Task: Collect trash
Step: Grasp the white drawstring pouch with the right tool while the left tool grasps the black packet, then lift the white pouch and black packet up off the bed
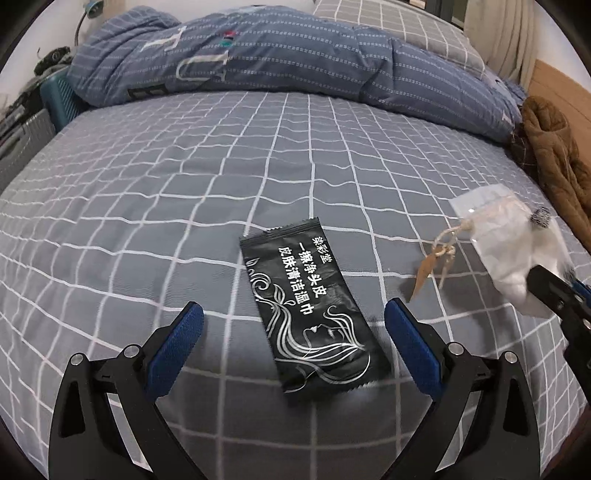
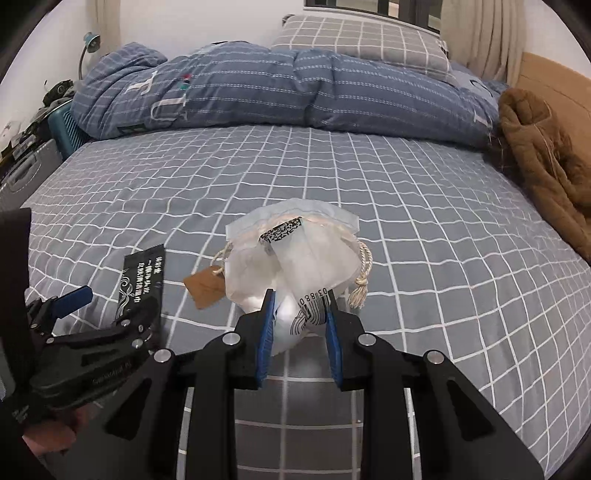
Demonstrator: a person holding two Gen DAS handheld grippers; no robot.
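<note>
Nearest, the right gripper [image 2: 299,295] is clamped on a white bag [image 2: 295,251], lifted just off the bed [image 2: 424,206]: one piece collected. Beside it, the left gripper [image 1: 293,314] stands wide open, empty, astride a black sachet [image 1: 310,314] lying flat on the bed, not yet picked up. Beyond lies a quilt [image 2: 258,92].

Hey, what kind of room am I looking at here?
Most likely a bedroom. There's a bed with a grey checked sheet, a rumpled blue quilt across it, and a matching pillow at the far end by the curtain.
</note>
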